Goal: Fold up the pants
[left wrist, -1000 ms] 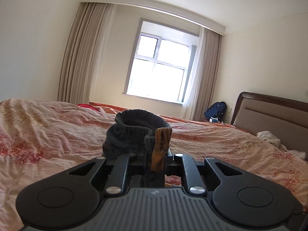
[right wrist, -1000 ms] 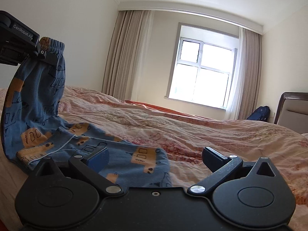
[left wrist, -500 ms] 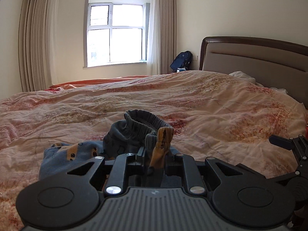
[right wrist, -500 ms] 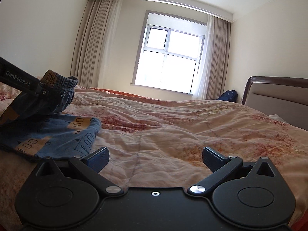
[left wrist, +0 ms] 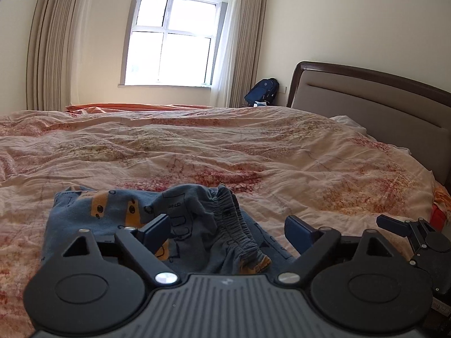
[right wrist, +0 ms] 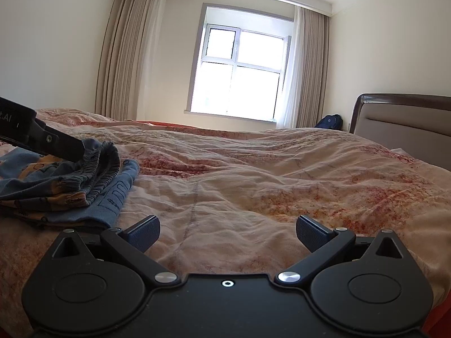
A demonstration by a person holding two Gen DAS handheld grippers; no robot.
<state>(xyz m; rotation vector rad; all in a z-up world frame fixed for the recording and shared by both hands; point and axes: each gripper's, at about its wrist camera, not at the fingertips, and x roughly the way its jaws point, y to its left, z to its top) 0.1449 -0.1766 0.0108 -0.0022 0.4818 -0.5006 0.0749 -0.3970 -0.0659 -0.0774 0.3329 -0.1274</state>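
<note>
Blue cotton pants printed with orange and dark outlines lie in a soft heap on the wrinkled cream bedspread with red flecks, toward the near left part of the bed. Half a second ago the left tool was clamped on the gathered waistband and carrying it over; now its dark fingers stand wide apart with nothing between them, and the ribbed elastic waistband has dropped onto the leg fabric below. From the right-hand camera the same waistband sits crumpled on top of the lower layer, with the left tool's black arm just above it, touching or nearly so. I take that as the lengthwise fold having been laid over and let go, though the top layer looks bunched rather than flat, so some smoothing is probably wanted before the next fold.

Further right, the right tool hovers low over bare bedspread, clear of the pants, its jaws spread wide and empty. It also shows at the right edge of the left-hand view. Behind everything, a bright window with beige curtains, a dark blue backpack in the corner, and the brown padded headboard at the far right.
</note>
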